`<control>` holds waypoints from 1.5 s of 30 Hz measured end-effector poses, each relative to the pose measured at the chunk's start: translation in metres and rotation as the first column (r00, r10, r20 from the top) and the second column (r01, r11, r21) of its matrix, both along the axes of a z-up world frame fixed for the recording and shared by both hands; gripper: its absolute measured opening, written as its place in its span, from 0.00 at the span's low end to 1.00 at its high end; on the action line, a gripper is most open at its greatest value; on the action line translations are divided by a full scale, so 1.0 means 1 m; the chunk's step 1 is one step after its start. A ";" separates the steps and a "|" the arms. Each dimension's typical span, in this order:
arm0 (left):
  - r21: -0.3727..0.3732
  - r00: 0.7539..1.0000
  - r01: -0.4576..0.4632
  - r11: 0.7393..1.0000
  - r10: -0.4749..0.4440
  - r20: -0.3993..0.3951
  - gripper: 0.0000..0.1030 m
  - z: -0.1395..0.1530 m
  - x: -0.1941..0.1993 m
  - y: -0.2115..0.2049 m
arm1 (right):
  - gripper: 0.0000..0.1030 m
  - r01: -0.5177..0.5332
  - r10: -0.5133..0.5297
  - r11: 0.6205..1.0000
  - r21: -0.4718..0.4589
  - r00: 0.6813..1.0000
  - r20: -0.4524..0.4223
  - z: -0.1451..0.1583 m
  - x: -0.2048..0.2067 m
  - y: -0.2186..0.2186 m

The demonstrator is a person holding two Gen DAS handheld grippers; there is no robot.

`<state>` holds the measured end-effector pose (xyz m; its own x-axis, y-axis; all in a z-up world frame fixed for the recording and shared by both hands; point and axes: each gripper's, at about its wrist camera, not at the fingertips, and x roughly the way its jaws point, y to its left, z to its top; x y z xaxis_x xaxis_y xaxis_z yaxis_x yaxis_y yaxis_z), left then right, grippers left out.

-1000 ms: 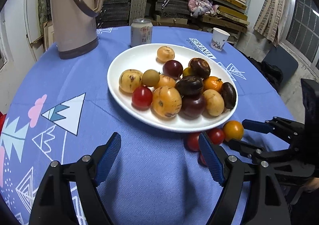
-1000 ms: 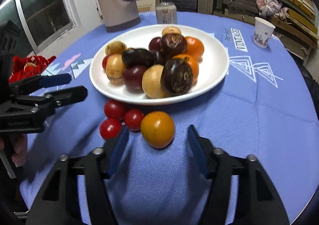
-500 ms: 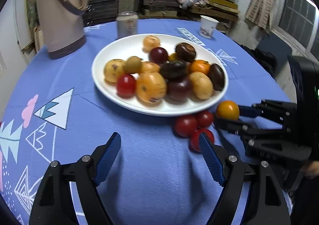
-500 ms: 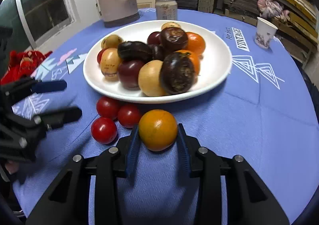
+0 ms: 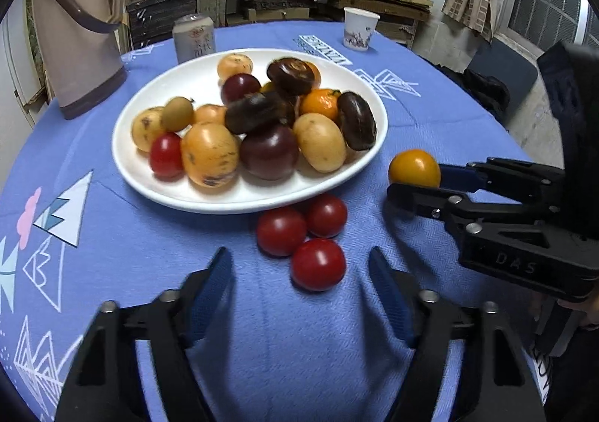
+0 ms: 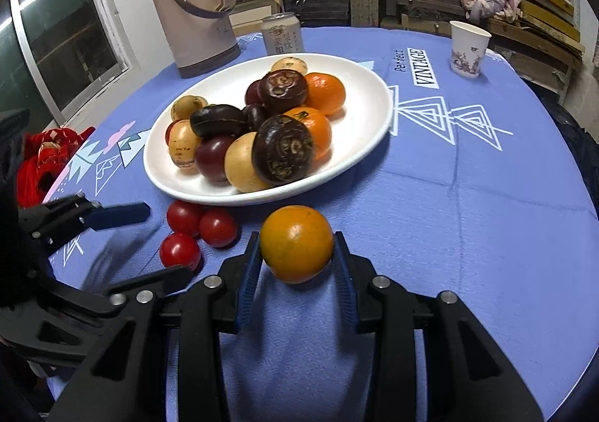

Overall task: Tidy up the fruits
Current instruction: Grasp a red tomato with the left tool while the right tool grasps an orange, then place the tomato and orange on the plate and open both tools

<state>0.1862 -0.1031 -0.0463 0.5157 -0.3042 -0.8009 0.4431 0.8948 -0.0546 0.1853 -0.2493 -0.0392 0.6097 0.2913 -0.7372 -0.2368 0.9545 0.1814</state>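
A white plate (image 5: 125, 160) (image 6: 374, 130) piled with several yellow, orange, dark purple and red fruits sits mid-table. My right gripper (image 6: 295, 253) (image 5: 415, 184) is shut on an orange round fruit (image 6: 295, 244) (image 5: 413, 168) just off the plate's near rim. Three red tomatoes (image 5: 280, 231) (image 6: 217, 227) lie on the blue cloth beside it. The nearest tomato (image 5: 318, 264) (image 6: 179, 251) sits between the fingers of my left gripper (image 5: 299, 272) (image 6: 168, 240). Its jaws are closing, and the pads stand apart from the tomato.
A beige thermos jug (image 5: 78, 40), a drink can (image 5: 194, 38) and a paper cup (image 5: 359, 28) stand behind the plate. A red bundle (image 6: 48, 156) lies off the table's left edge. Shelves of stacked boards fill the background.
My right gripper closed on the orange fruit, which it only straddled a second ago. My left gripper slid toward the three tomatoes and its fingers narrowed around the nearest one.
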 end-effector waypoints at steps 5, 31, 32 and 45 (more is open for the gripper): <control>0.000 1.000 -0.011 1.000 0.010 -0.030 0.45 -0.008 0.006 -0.004 | 0.36 -0.003 0.003 1.000 0.005 1.000 0.011 0.003 -0.004 -0.001; -0.069 0.999 -0.043 0.997 0.041 -0.029 0.30 0.001 -0.013 0.027 | 0.36 -0.023 0.023 1.000 0.006 0.999 0.030 0.005 -0.014 0.004; -0.070 0.999 -0.043 0.997 0.042 -0.021 0.30 0.003 -0.015 0.029 | 0.36 -0.025 0.025 1.000 0.009 0.999 0.031 0.005 -0.015 0.004; -0.073 0.995 -0.063 0.995 0.068 0.070 0.29 0.042 -0.022 0.057 | 0.36 -0.050 0.046 0.998 0.029 0.993 0.110 0.031 -0.035 0.013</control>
